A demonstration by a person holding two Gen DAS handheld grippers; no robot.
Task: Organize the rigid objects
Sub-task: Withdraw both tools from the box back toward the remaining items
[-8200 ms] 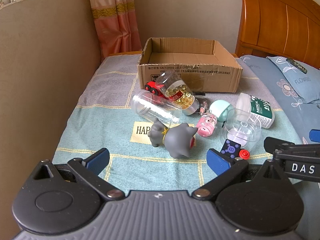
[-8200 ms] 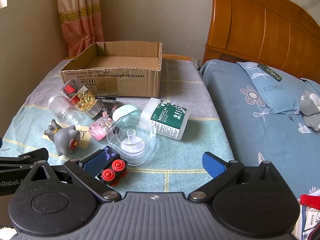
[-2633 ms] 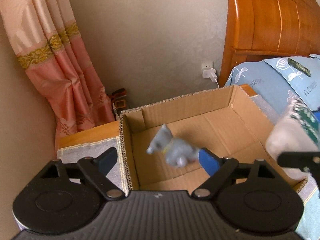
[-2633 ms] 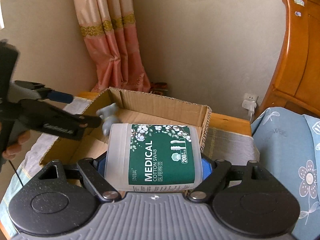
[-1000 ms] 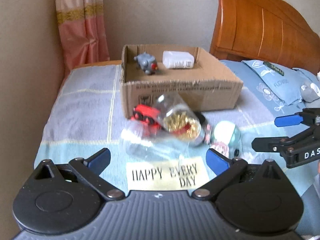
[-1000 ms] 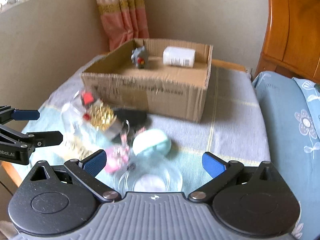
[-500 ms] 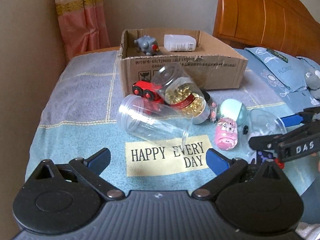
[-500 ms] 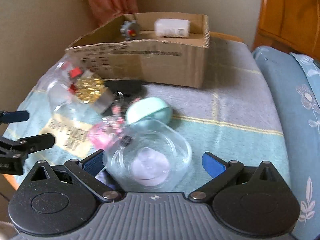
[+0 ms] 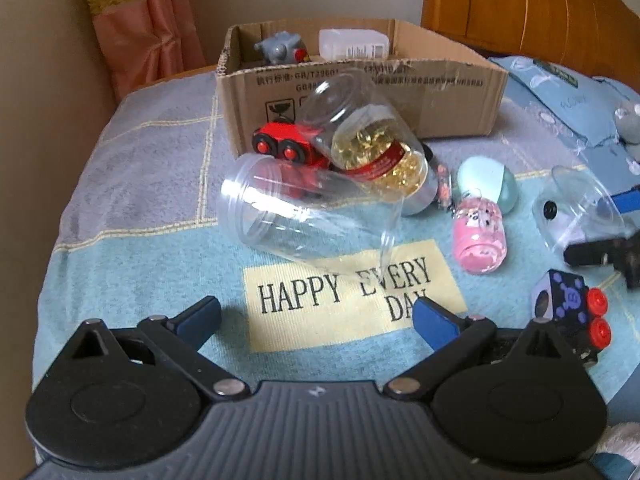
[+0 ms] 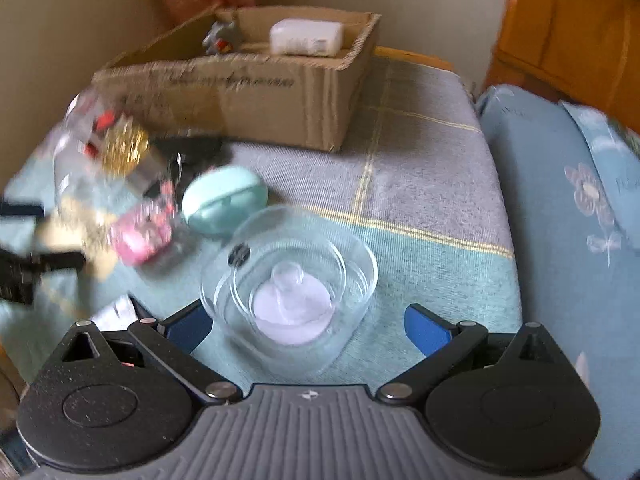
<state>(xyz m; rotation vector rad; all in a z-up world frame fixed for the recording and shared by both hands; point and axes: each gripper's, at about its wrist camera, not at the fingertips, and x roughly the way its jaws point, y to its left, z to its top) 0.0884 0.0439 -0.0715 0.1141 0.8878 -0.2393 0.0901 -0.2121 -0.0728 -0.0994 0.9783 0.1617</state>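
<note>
clear lidded container (image 10: pixel 292 280) — between spread fingers

We're in a home bedroom: wooden headboard (image 9: pixel 532 4), blue floral pillow (image 10: pixel 592 184) and bedding on the right, pink curtain (image 9: pixel 140 20) in the corner, checked cloth (image 9: pixel 140 200) with "HAPPY EVERY DAY" over a bedside surface, toys and a cardboard box (image 9: pixel 360 80) on it.
</note>
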